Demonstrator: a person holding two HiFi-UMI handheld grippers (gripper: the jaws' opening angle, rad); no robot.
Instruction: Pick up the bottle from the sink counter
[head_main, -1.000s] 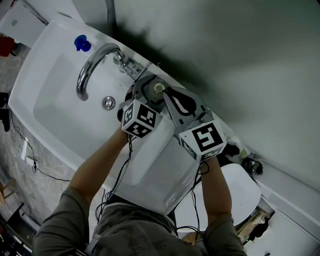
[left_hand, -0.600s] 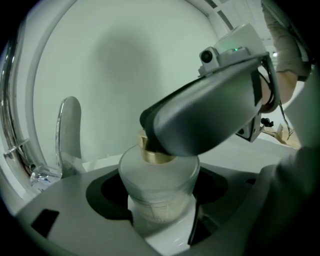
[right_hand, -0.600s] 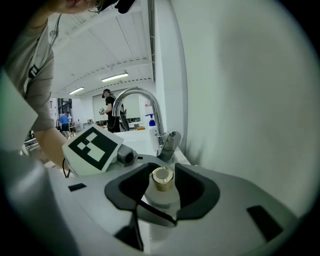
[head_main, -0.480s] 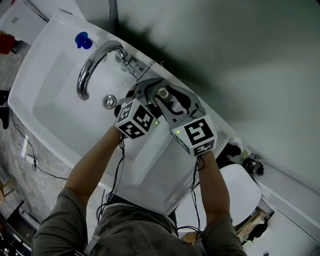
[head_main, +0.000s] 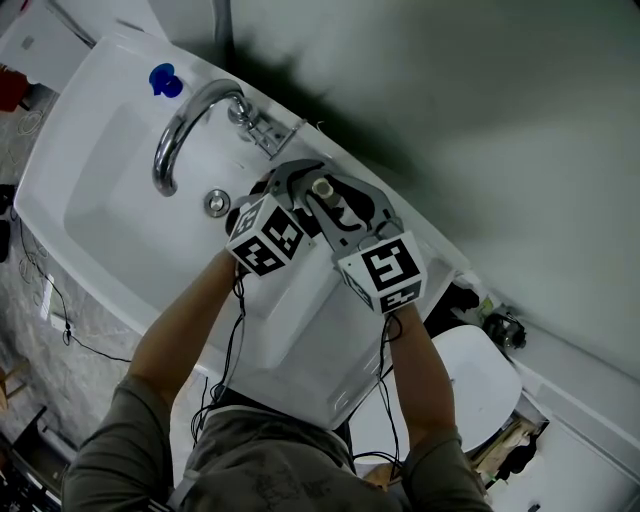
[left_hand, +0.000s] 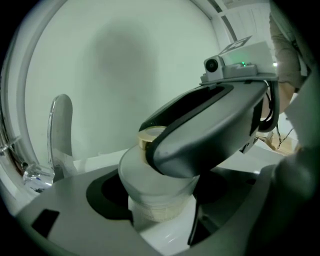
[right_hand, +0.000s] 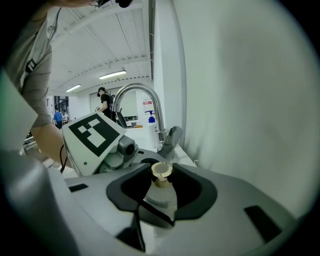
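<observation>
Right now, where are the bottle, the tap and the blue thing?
bottle (right_hand: 161, 170), right gripper view, on its cream cap.
tap (head_main: 183, 120), head view, on its curved spout.
blue thing (head_main: 163, 82), head view, on its middle.

Grey left claw (head_main: 300, 184) and right claw (head_main: 336, 203) bear black-and-white marker cubes (head_main: 265, 236).

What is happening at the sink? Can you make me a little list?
Place: white sink with a curved tap
Bottle: pale cap, clear body, between both grippers
Left gripper: shut on the bottle's body
Right gripper: shut on the bottle higher up, just below the cap
Also there: a blue thing at the sink's far corner
</observation>
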